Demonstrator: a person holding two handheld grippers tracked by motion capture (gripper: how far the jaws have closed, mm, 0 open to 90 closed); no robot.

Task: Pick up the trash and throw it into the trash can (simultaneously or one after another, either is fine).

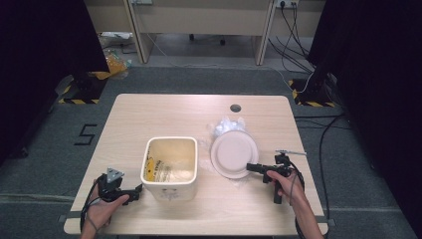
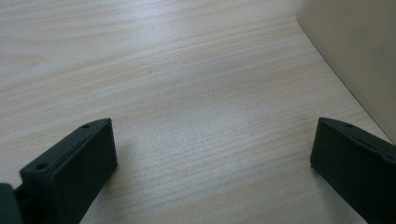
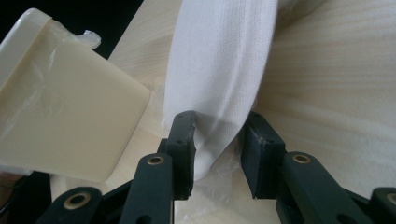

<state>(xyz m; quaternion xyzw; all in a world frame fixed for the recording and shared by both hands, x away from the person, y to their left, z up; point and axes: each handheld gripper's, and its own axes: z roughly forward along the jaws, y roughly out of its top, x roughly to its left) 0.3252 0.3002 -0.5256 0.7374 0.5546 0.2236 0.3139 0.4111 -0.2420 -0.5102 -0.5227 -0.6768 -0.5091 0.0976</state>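
- Our right hand-held gripper (image 3: 217,140) is clamped on the near rim of the white paper plate (image 1: 234,153), which lies on the desk (image 1: 149,112) just right of the cream bin (image 1: 169,168).
- Our left hand-held gripper (image 1: 134,194) rests with jaws spread wide, empty, beside the bin's near left corner.
- Crumpled clear plastic (image 1: 226,124) lies behind the plate.

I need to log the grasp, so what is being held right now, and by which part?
The right gripper pinches the paper plate by its near rim. The left gripper is open, holding nothing.
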